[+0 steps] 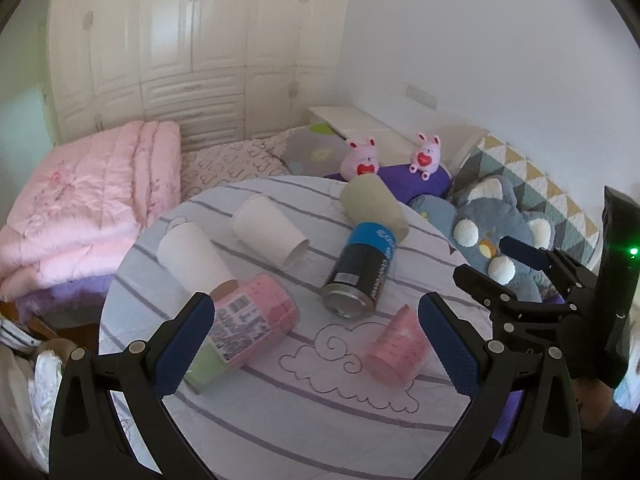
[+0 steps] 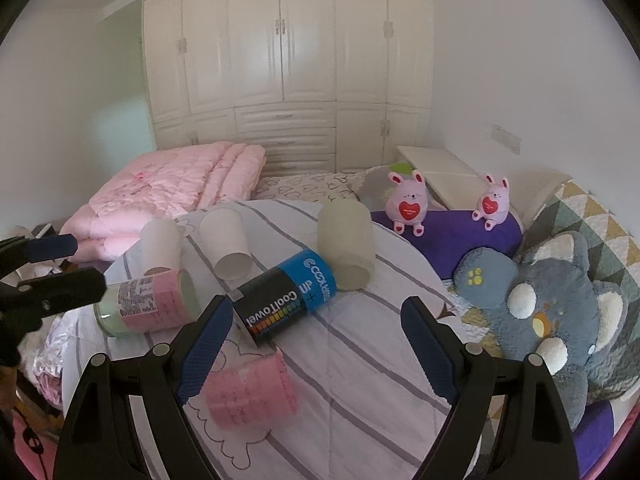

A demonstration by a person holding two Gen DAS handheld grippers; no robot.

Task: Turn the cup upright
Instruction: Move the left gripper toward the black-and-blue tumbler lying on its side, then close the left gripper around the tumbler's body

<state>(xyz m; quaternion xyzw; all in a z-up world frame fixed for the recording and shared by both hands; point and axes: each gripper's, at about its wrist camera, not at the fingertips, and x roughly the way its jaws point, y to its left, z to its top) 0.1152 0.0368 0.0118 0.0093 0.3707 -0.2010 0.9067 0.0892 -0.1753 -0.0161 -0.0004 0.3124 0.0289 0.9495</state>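
Several cups lie on their sides on a round table (image 1: 304, 412) with a striped cloth. Two white paper cups (image 1: 267, 229) (image 1: 192, 258) lie at the back left. A beige cup (image 1: 374, 204) lies at the back. A pink-labelled cup with a green base (image 1: 244, 328) lies by my left finger. A small pink cup (image 1: 398, 348) lies near the front; it also shows in the right wrist view (image 2: 250, 394). A blue-and-black can (image 1: 362, 268) lies in the middle. My left gripper (image 1: 316, 332) is open above the table. My right gripper (image 2: 316, 340) is open and empty, and also shows in the left wrist view (image 1: 488, 260).
A bed surrounds the table, with a folded pink quilt (image 1: 84, 208), two pink plush rabbits (image 1: 360, 158) (image 1: 426, 154) and a grey plush toy (image 1: 496, 236) at the right. White wardrobes (image 2: 288, 60) stand behind.
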